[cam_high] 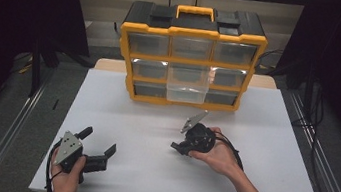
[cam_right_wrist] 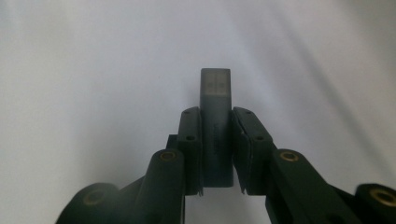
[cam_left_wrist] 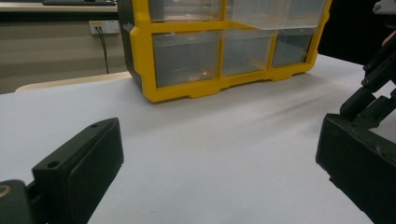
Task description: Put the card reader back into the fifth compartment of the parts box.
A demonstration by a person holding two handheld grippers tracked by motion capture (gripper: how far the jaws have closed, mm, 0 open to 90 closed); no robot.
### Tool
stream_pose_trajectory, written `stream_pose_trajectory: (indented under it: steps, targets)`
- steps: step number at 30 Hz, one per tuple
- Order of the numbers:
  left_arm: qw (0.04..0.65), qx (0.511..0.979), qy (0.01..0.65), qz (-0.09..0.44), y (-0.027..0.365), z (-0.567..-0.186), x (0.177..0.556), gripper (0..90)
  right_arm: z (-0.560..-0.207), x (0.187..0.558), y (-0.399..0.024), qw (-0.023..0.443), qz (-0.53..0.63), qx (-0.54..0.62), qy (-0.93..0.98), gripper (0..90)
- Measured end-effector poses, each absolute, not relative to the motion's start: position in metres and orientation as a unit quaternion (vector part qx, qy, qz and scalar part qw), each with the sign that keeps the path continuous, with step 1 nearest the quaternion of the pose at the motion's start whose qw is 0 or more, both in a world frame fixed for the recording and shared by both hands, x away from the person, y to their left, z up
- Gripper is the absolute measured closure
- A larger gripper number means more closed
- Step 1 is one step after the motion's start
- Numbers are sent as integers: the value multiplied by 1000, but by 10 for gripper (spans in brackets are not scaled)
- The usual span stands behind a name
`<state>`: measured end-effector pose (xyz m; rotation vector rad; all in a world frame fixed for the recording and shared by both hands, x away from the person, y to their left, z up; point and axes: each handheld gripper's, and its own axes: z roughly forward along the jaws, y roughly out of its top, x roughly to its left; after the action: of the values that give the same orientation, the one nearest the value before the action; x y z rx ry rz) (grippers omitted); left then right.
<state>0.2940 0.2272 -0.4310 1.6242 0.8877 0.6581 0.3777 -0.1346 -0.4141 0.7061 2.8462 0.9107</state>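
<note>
Right tongs (cam_right_wrist: pixel 215 154) clamp a grey block (cam_right_wrist: pixel 215 121), marking unreadable; left tongs (cam_left_wrist: pixel 210 172) gape empty.

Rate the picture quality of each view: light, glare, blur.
High view: dim and soft, with glare on the middle drawers of the yellow organizer. Left gripper view: sharper, though the near jaws of the left gripper are blurred. Right gripper view: hazy, with soft shadow streaks on the table behind the grey block.

Matt table, glossy plastic box

The white table (cam_high: pixel 122 104) looks smooth and matt; the organizer (cam_high: pixel 190 53) is yellow plastic with clear glossy drawers (cam_left_wrist: pixel 187 58).
</note>
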Motion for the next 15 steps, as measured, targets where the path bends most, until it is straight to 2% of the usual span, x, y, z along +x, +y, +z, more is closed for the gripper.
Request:
stream_pose_trajectory:
  steps: [4,15]
  targets:
    - [557,685,378,278,227,-431,294,11,-410,377,-136,54,308,234,921,742]
    - [555,688,376,278,227,-431,294,11,-403,376,-141,64,326,247,910,741]
